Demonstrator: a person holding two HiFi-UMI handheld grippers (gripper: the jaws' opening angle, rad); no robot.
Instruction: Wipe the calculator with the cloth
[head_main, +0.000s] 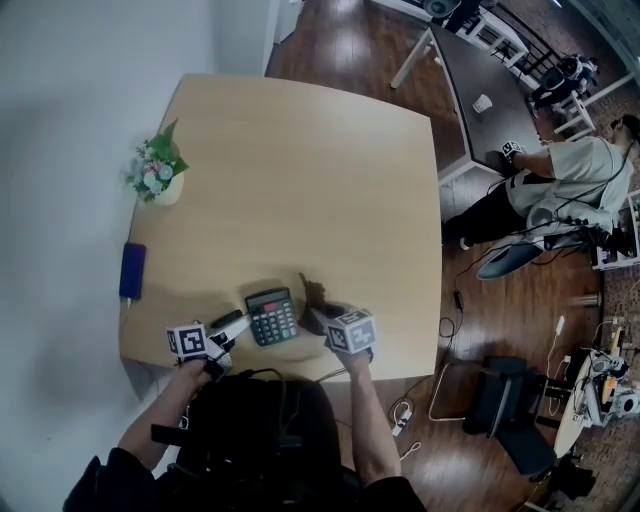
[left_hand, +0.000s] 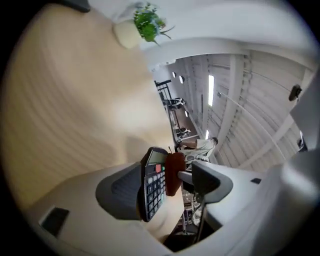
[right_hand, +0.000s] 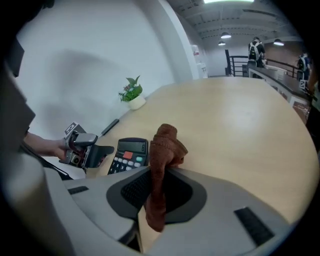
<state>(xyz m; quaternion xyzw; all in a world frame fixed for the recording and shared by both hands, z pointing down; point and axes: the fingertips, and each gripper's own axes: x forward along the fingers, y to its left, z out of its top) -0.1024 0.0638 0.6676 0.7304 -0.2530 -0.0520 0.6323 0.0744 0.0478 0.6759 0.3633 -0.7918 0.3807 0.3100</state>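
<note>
A pale wooden bench (head_main: 300, 180) carries the calculator (head_main: 272, 316) near its front edge. The left tool (head_main: 222, 338) stands wide open at the calculator's left side, while the right tool (head_main: 325, 320) pinches a brown cloth (right_hand: 165, 145) just right of it.

Your left gripper (left_hand: 170, 190) had jaws wide apart. Calculator (left_hand: 154, 184) lay between them, close against one pad, clear of other; contact unclear. Brown cloth (left_hand: 174, 172) stood just behind calculator. Wooden table (left_hand: 70, 100) stretched beyond; potted plant (left_hand: 142, 25) sat at far edge.
</note>
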